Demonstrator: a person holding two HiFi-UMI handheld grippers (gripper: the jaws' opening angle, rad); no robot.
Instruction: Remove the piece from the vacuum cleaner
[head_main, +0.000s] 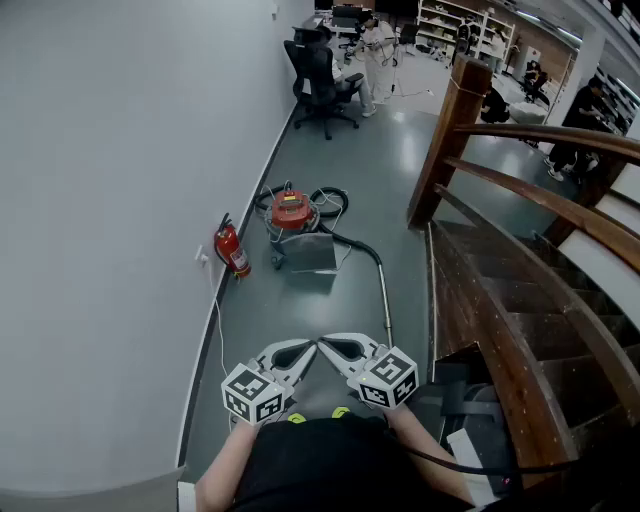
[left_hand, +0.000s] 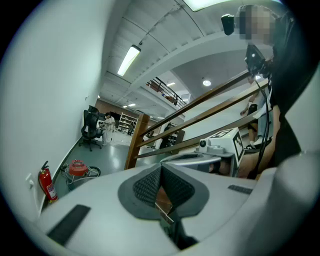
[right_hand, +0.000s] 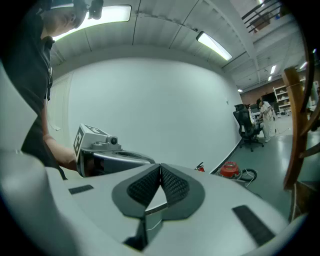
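One vacuum cleaner (head_main: 291, 212), one extinguisher (head_main: 232, 250)

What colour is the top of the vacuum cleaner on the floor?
Red. The vacuum cleaner shows best in the head view.

vacuum cleaner (head_main: 292, 212): red top, grey body, stands on the grey floor (head_main: 400, 180) close to the white wall (head_main: 120, 200) | hose (head_main: 335, 197): black, looped beside it | wand (head_main: 384, 290): slim metal tube, lies flat on the floor, running from the hose toward the camera
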